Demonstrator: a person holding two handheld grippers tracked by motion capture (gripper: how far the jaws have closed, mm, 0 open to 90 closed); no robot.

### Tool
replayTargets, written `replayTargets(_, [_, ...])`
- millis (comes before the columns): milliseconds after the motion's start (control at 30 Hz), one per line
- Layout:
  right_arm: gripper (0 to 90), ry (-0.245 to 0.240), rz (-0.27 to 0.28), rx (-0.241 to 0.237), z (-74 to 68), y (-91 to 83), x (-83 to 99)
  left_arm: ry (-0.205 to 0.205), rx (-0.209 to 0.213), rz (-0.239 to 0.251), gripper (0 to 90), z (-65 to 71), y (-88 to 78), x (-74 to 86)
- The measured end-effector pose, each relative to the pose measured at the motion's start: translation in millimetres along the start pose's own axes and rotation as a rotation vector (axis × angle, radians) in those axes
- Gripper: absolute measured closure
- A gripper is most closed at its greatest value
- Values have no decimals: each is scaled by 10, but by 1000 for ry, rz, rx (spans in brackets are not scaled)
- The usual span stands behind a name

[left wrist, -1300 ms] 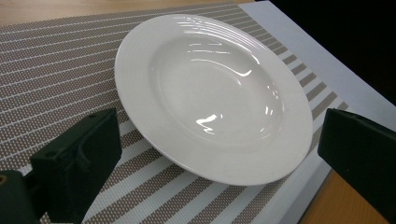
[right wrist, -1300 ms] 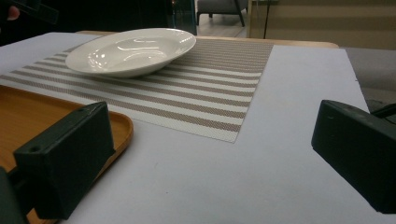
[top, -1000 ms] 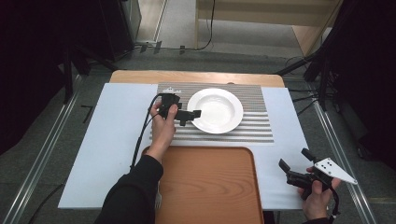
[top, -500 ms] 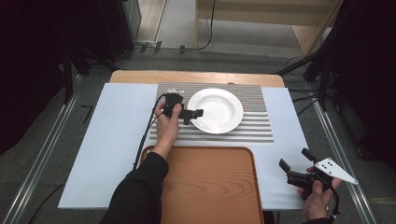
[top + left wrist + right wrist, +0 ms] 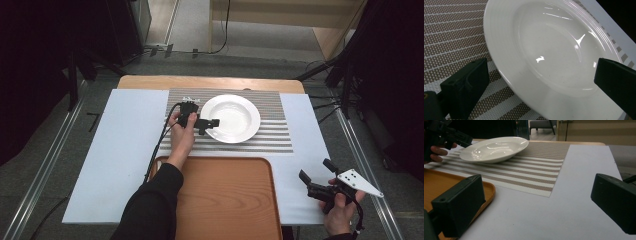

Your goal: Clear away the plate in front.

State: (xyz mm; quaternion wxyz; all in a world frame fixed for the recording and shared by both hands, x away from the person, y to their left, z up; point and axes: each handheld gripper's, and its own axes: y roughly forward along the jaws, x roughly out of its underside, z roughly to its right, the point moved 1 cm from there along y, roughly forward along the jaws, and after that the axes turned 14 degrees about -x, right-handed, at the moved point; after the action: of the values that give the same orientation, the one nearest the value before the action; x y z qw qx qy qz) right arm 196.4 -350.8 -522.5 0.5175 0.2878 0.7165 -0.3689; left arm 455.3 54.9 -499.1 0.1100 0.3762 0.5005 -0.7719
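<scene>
The white plate (image 5: 230,118) lies on the striped placemat (image 5: 280,135) toward the far middle of the table in the high view, beyond the wooden tray (image 5: 220,200). The left gripper (image 5: 205,124) sits at the plate's left rim, its jaws reaching onto the rim edge, held by the left hand (image 5: 181,135). The right gripper (image 5: 316,176) hovers well apart from the plate, at the near right corner over the white table cover (image 5: 120,145), jaws spread and holding nothing.

In the left gripper view, the plate (image 5: 554,57) lies between the two black jaws, which stand wide apart: one over the placemat (image 5: 454,37) beside the rim, the other over the plate's far side. Neither jaw visibly clamps it.

In the right gripper view, the plate (image 5: 495,148) rests far ahead on the placemat (image 5: 536,167), and the left gripper (image 5: 461,138) meets its left rim. The right gripper's own jaws are spread, empty, above the white cover (image 5: 564,212) beside the tray (image 5: 439,185).
</scene>
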Motion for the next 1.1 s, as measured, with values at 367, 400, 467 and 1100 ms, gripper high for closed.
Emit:
replayTargets(367, [0,0,0,0,2,0,0,-30,-27,-7,112,20,83,11])
replayTargets(400, [0,0,0,0,2,0,0,-30,-26,-9,112,22,88,10])
replayTargets(467, [0,2,0,0,2,-2,0,-28,-23,-12,112,26,94,8])
replayTargets(1100, [0,3,0,1,5,-1,-1,-77,-19,-41,186,25,181,-3])
